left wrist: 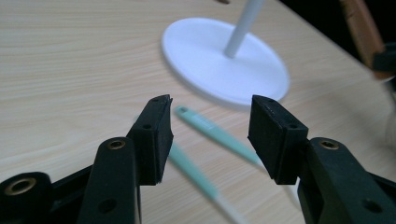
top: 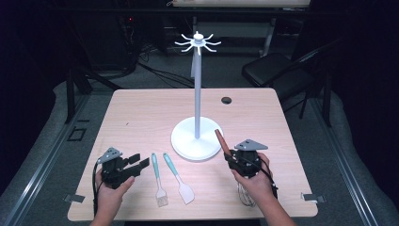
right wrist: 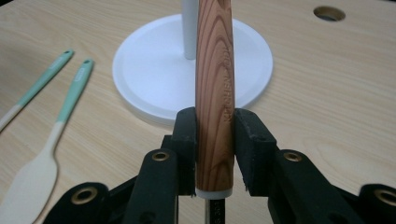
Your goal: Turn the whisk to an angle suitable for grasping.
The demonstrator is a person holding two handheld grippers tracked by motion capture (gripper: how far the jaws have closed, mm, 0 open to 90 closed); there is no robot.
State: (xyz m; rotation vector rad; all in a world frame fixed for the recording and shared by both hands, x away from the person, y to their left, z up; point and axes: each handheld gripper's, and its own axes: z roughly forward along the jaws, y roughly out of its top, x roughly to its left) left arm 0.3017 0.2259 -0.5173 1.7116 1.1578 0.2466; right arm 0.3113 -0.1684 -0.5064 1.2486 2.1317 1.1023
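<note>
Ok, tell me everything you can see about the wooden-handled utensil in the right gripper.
The wooden-handled utensil has a round, reddish-brown grained handle with stamped lettering and a pale collar at its lower end. The right gripper has its jaws pressed on both sides of it. The handle points toward the white stand. Wire loops, seemingly a whisk head, hang below the hand.

The rectangular table [top: 141, 117] shows a pale beige wood grain with fine lengthwise streaks; a small dark round hole [top: 227, 100] sits near its far edge. The tall hook stand [top: 197, 94] is white throughout: round base, pole and spoked top. The brush [top: 158, 179] and the spatula [top: 179, 178] each have a mint-green handle and a cream head. The whisk handle [right wrist: 214, 93] is reddish-brown wood with darker grain bands and a white collar. The left gripper [top: 139, 163] and the right gripper [top: 227, 157] are black with brass-coloured screw eyes and grey top plates.
</note>
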